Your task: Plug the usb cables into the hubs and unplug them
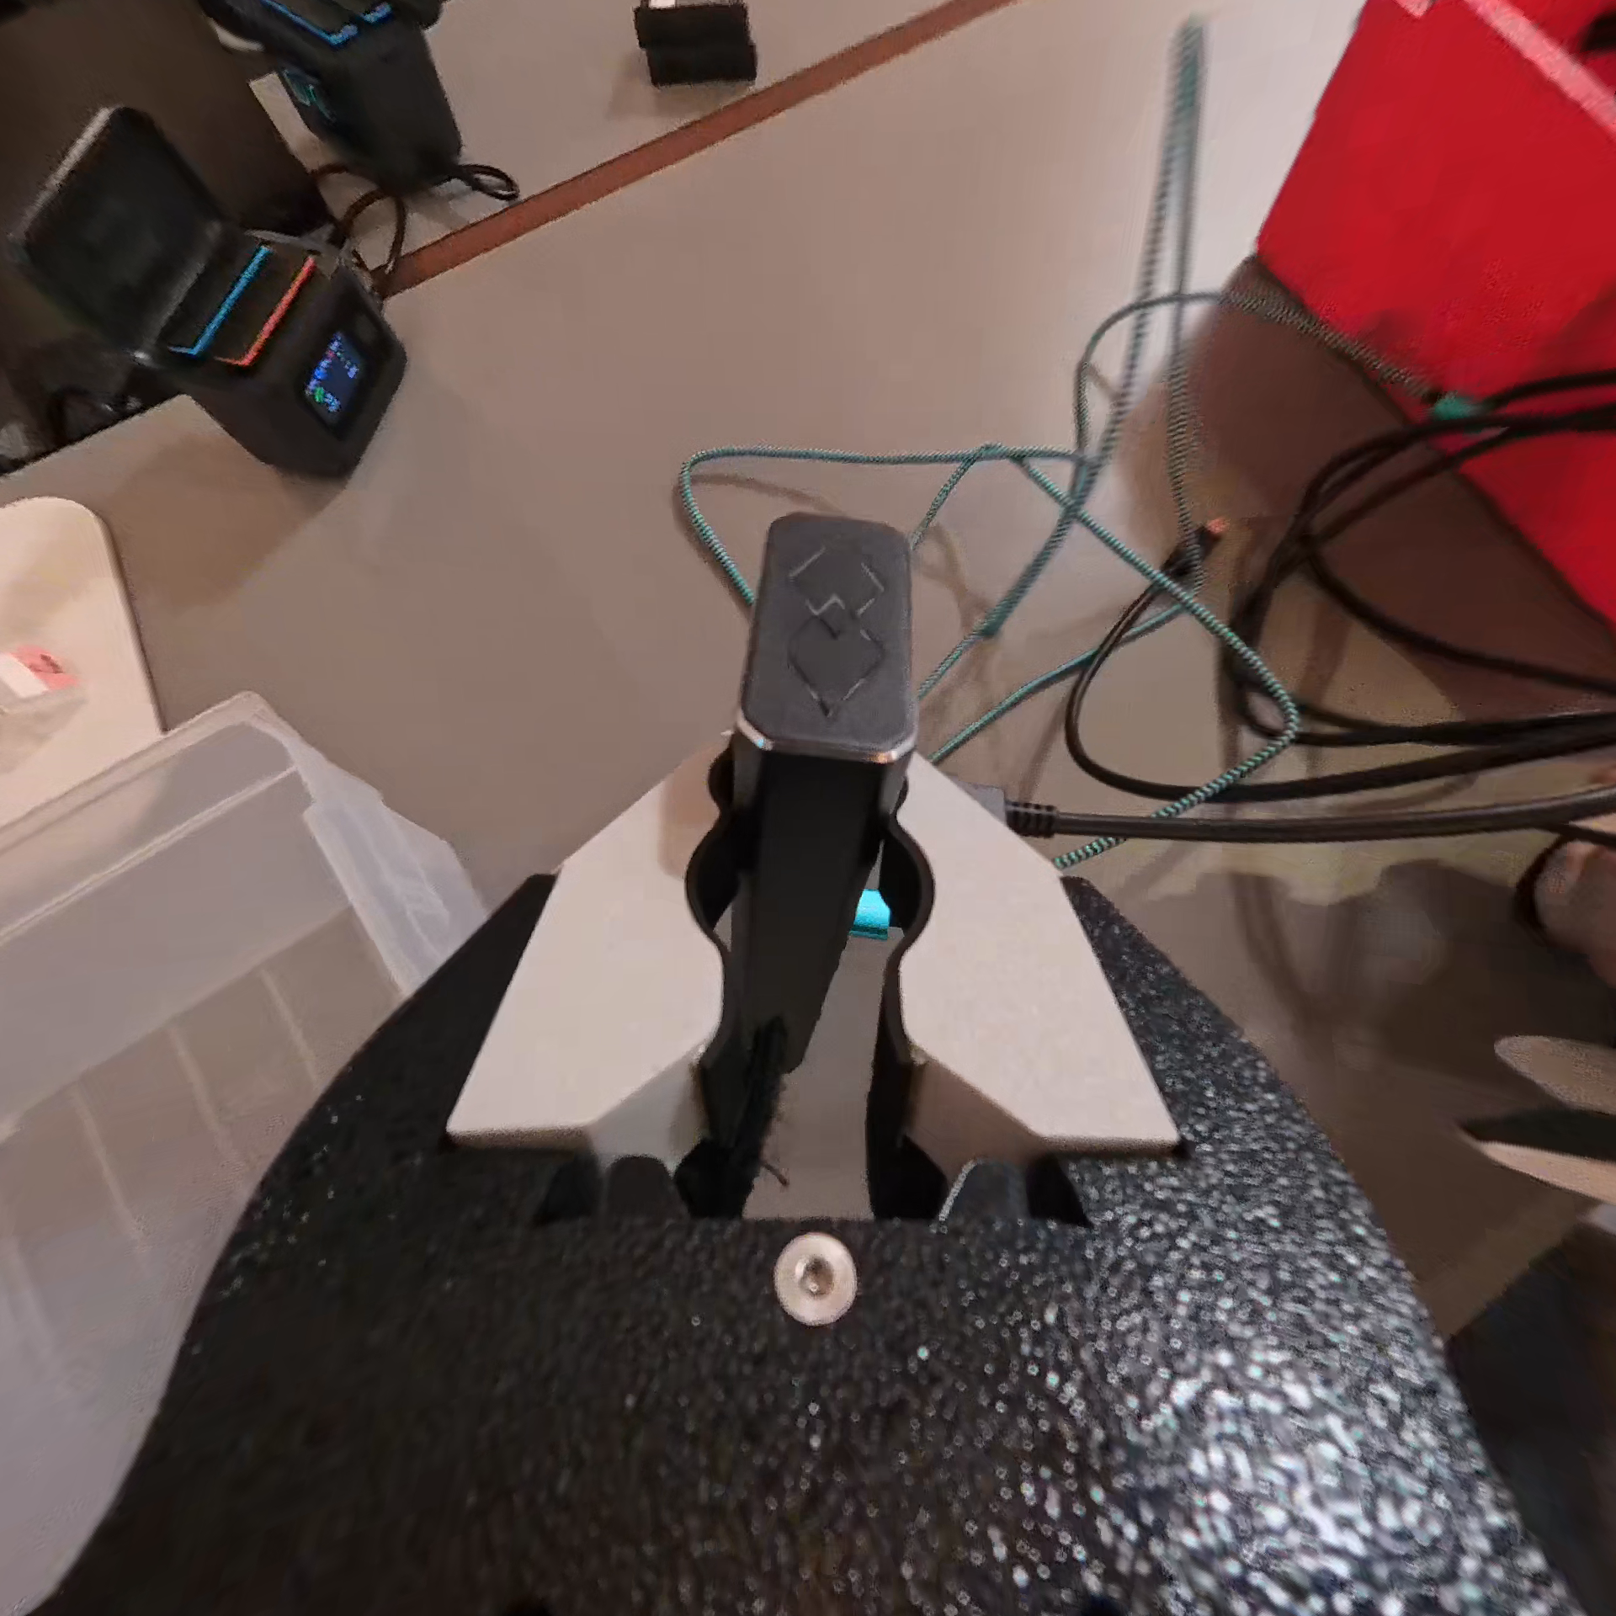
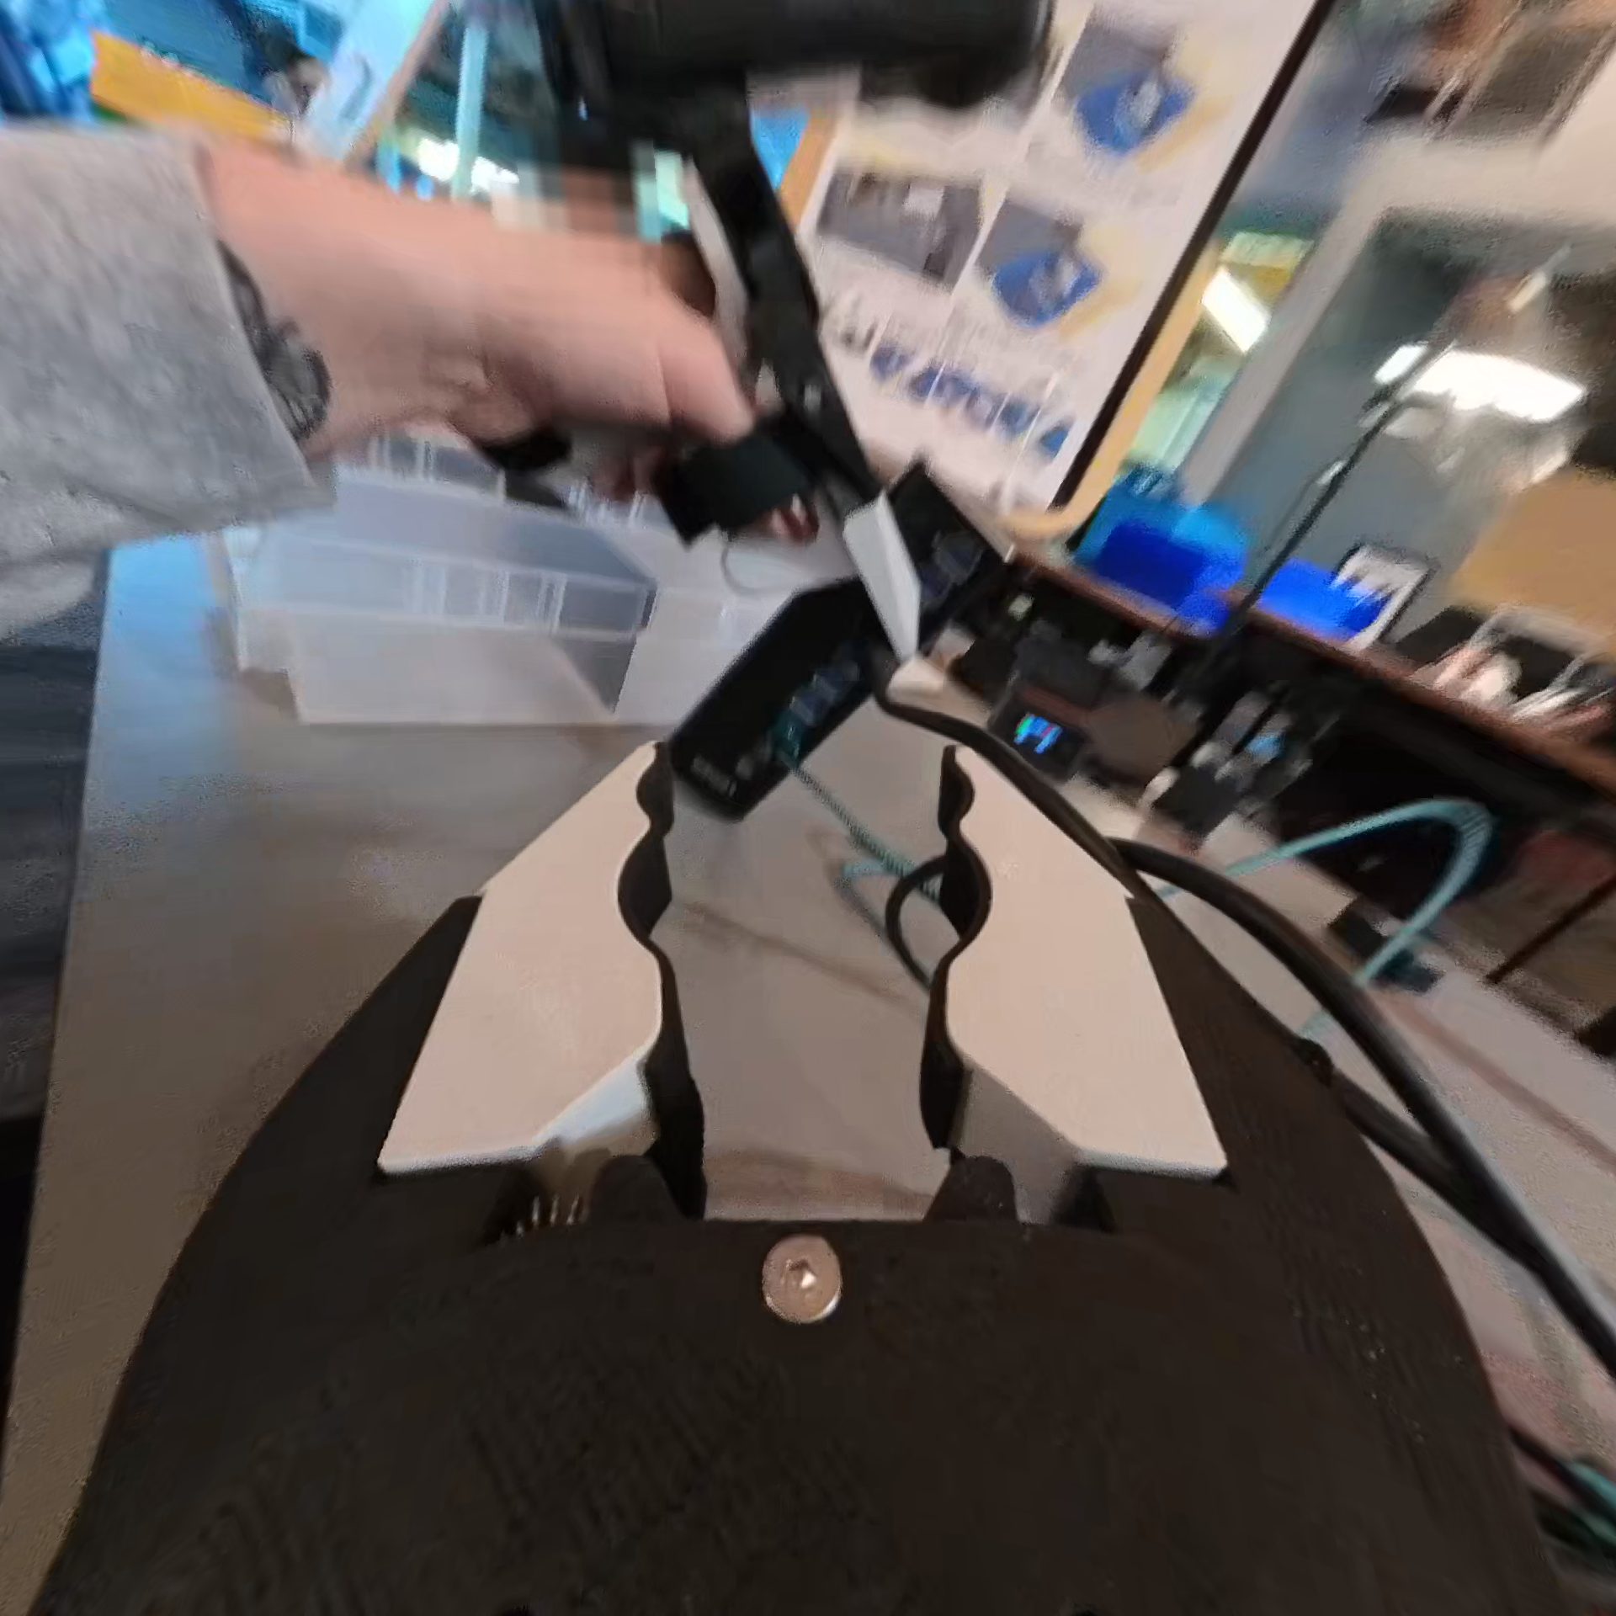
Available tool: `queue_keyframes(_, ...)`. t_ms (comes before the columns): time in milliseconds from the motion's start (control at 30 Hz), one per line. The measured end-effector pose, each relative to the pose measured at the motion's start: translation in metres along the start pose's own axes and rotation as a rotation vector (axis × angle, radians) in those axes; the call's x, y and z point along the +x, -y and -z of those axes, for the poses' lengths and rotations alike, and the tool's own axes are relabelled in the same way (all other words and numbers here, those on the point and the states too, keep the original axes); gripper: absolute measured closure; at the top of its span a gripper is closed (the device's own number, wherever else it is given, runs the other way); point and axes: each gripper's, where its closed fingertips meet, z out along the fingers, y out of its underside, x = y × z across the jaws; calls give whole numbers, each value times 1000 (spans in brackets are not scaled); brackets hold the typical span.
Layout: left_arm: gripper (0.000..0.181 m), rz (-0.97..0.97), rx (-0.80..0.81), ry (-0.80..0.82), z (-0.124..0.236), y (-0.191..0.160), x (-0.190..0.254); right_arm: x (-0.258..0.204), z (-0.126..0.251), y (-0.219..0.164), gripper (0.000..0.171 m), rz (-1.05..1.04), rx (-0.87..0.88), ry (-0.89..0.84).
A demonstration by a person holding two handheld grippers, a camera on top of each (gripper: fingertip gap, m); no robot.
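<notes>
My left gripper [image 1: 809,769] is shut on a dark grey USB hub [image 1: 826,638] and holds it on end above the table. A black cable [image 1: 1224,822] runs out of the hub's right side. A teal braided cable [image 1: 1032,525] lies looped on the table beyond it. In the right wrist view my right gripper [image 2: 809,769] is open and empty, just short of the hub [image 2: 769,726]. The left gripper's white fingers [image 2: 883,568] clamp the hub there, held by a hand [image 2: 490,323]. The black cable [image 2: 1137,857] passes my right finger.
A clear plastic bin [image 1: 157,918] stands at the left; it also shows in the right wrist view [image 2: 437,603]. Black charger boxes [image 1: 262,350] sit at the far left. A red box [image 1: 1469,219] stands at the right over tangled black cables [image 1: 1364,665].
</notes>
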Motion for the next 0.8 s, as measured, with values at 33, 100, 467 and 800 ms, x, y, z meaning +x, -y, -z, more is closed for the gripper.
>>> queue_keyframes(33, 156, 30, 16, -34, 1, 1, 3, 0, 3, 13, 114, 45, 48, -38)
queue_keyframes(100, 156, 68, 44, -88, 0, 2, 8, -1, -5, 22, 122, 129, 32, -81)
queue_keyframes(467, 155, 75, 37, -122, 0, 2, 13, 17, -62, 16, 124, 405, -247, -274)
queue_keyframes(800, 154, 209, 74, -179, 3, 2, -1, 34, -104, -27, 147, 601, -388, -222)
